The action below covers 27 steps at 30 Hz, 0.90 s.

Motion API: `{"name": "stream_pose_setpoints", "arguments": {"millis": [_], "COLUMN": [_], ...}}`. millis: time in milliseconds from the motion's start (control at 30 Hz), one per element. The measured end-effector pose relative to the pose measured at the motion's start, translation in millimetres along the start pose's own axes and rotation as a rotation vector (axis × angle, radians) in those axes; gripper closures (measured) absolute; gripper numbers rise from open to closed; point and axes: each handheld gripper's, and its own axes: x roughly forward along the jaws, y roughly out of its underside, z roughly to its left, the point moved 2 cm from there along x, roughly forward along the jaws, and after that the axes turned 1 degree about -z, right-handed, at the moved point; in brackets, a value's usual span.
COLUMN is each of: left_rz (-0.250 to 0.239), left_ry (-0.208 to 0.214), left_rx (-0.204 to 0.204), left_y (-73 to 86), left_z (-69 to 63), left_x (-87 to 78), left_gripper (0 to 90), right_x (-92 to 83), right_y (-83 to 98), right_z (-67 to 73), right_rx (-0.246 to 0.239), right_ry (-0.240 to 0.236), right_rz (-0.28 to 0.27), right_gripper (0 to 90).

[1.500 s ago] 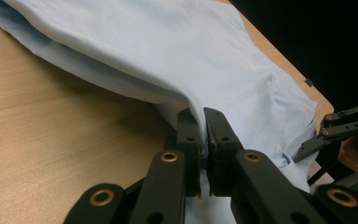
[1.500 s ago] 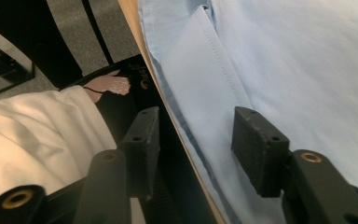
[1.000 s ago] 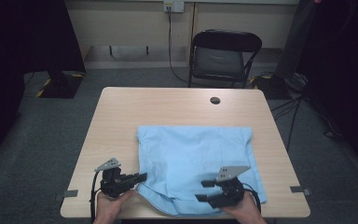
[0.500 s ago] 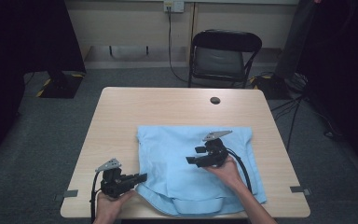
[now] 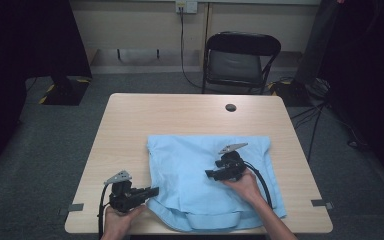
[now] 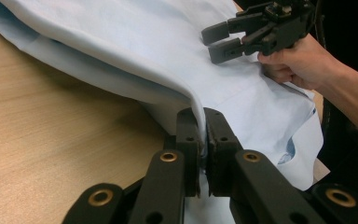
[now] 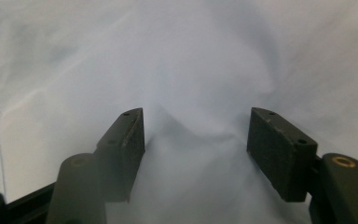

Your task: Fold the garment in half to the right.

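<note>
A: Shirt [image 5: 207, 180], one only, pale blue, lies spread at lower centre of the high view on the counter [image 5: 180, 117]. Two grippers: left gripper [image 5: 150, 192] at the hem corner, right gripper [image 5: 211, 173] over the middle.

B: Left gripper view: fingers [image 6: 189, 135] clamped together on a cloth edge at bottom centre.

A: Right gripper view: fingers [image 7: 128, 135] apart over a raised wrinkle, gripping nothing. Folding looks barely begun.
</note>
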Motion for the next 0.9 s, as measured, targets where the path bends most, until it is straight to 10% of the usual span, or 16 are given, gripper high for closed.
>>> {"name": "stream_pose_setpoints", "arguments": {"millis": [333, 533, 700, 900], "left_rz": [0.019, 0.027, 0.026, 0.033], "left_ry": [0.029, 0.038, 0.038, 0.048], "left_rx": [0.007, 0.023, 0.024, 0.039], "left_y": [2.8, 4.0, 3.1, 0.5], "left_z": [-7.8, -12.7, -13.2, -16.1], "left_x": [4.3, 6.9, 8.4, 14.3], "left_gripper": [85.9, 85.8, 85.8, 85.9], "right_x": [-17.8, -26.0, -40.2, -12.1], "right_y": [12.6, 11.2, -37.1, -104.2], "right_z": [7.6, -0.4, 17.9, 55.9], "right_rx": [0.011, 0.040, -0.010, -0.085], "right_ry": [0.058, -0.037, -0.087, -0.150], "right_rz": [0.080, 0.031, -0.153, -0.171], "right_gripper": [37.1, 36.4, 30.2, 27.0]}}
